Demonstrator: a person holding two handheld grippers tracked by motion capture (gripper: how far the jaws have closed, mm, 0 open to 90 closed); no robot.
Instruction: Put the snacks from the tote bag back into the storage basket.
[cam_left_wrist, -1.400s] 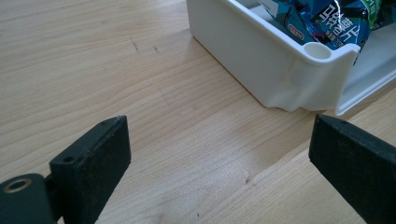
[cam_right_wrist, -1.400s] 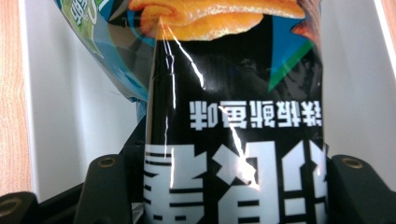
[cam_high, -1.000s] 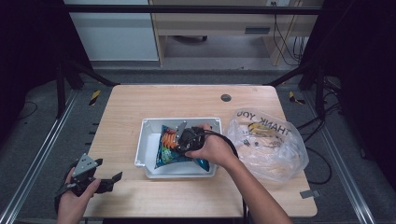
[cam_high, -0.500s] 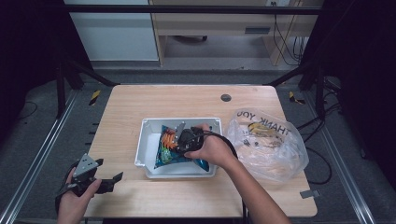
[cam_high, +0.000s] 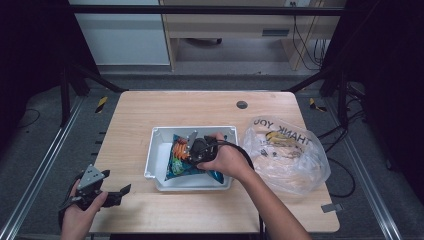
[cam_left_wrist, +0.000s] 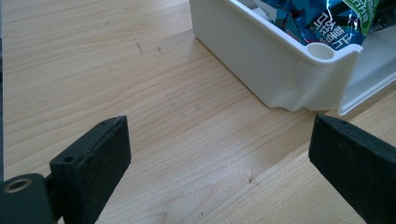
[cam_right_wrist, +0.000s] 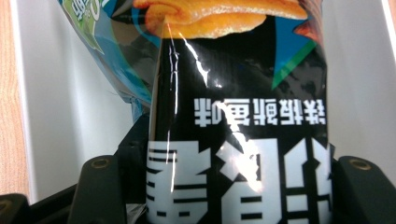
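Note:
A white bin (cam_high: 156, 150) stands at the middle of the table and holds shiny snack bags (cam_high: 176, 161). My right gripper (cam_high: 191, 144) reaches into it from the right. In the right gripper view a black snack bag (cam_right_wrist: 238, 116) with white lettering stands pinched between the jaws (cam_right_wrist: 229, 186), which have just been opening slightly while the bag stays between them. A teal bag (cam_right_wrist: 112, 51) lies behind it on the bin wall (cam_right_wrist: 60, 116). My left gripper (cam_high: 121, 192) rests open near the table's front left edge, its jaws (cam_left_wrist: 219, 154) wide apart over bare wood, short of the bin's corner (cam_left_wrist: 280, 70).
A clear plastic shopping bag (cam_high: 287, 152) with printed lettering and goods inside lies right of the bin. A round cable hole (cam_high: 242, 104) is set in the table's far side. Dark frame posts flank the table.

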